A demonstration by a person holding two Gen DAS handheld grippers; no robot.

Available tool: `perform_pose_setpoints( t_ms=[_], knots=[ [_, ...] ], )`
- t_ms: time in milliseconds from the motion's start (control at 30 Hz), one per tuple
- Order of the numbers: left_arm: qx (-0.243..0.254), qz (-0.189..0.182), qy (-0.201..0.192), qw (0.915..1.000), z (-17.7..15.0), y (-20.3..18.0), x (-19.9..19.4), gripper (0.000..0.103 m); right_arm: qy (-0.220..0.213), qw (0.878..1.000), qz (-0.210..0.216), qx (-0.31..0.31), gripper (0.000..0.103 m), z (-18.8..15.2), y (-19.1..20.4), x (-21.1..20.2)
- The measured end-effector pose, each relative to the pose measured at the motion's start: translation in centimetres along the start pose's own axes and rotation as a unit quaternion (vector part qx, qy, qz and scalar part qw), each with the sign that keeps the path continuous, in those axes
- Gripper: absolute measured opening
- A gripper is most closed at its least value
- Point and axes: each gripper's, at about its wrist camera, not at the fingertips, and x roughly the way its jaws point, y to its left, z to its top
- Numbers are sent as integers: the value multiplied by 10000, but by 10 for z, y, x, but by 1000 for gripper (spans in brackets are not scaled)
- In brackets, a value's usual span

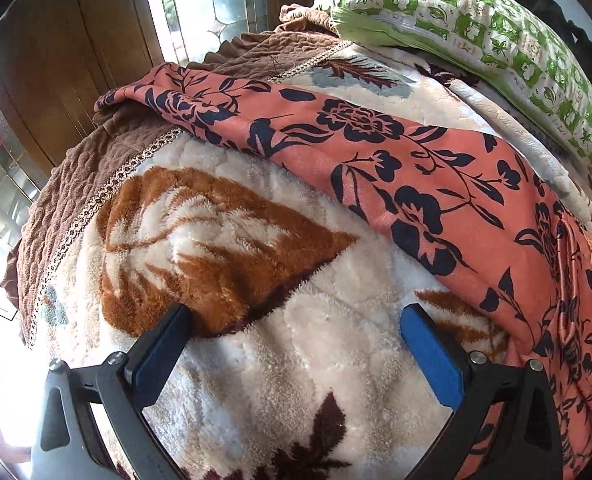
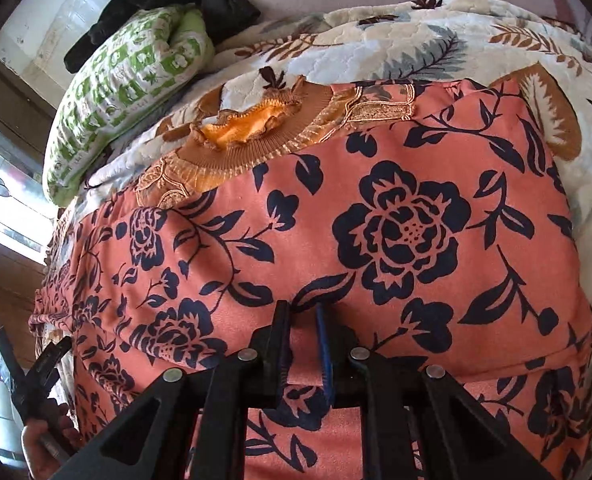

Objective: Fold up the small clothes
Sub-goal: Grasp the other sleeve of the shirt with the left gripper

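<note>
A salmon-pink garment with dark navy flowers (image 2: 375,220) lies spread on a fluffy leaf-patterned blanket (image 1: 280,360). In the left wrist view its sleeve (image 1: 375,148) stretches across the blanket toward the upper left. Its orange-brown ribbed collar (image 2: 248,136) points away in the right wrist view. My right gripper (image 2: 303,316) is shut on a fold of the garment's near edge. My left gripper (image 1: 296,320) is open and empty over the blanket, left of the garment. The left gripper also shows at the right wrist view's lower left (image 2: 36,376).
A green-and-white patterned pillow (image 1: 475,32) lies at the head of the bed, with a black cloth (image 2: 168,4) behind it. A brown quilted cover (image 1: 76,184) edges the blanket. A wooden door and a window (image 1: 200,4) stand beyond.
</note>
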Motion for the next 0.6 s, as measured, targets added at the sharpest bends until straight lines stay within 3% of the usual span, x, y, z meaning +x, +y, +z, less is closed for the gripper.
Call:
perform_pose_setpoints(
  t_ms=[67, 167, 200, 233, 267, 300, 400, 467, 600],
  knots=[
    [-418, -347, -157, 9984, 8, 19, -13, 103, -224, 9992, 319, 42, 18, 4, 2, -11],
    [-1145, -214, -825, 9898, 21, 55, -39, 103, -559, 9883, 1385, 305, 19, 5, -4, -31],
    [-1286, -145, -942, 9871, 27, 67, -43, 103, -655, 9835, 1643, 374, 24, 5, -7, -38],
    [-1381, -108, -966, 9856, 35, 79, -44, 103, -758, 9789, 1860, 388, 48, 5, -8, -45],
    [-1439, -105, -946, 9850, 43, 89, -43, 103, -890, 9738, 2058, 379, 88, 4, -6, -52],
    [-1477, -133, -916, 9847, 51, 98, -41, 103, -1082, 9682, 2224, 378, 97, 4, -7, -60],
    [-1547, 20, -789, 9848, 81, 124, -29, 103, -1602, 9609, 2249, 185, 98, 0, 0, -83],
    [-1632, 69, -700, 9841, 99, 140, -19, 103, -1685, 9597, 2248, -39, 96, 0, 7, -93],
    [-2082, -264, -466, 9766, 129, 161, 2, 103, -1681, 9635, 2061, -319, 90, -4, 16, -97]
  ],
)
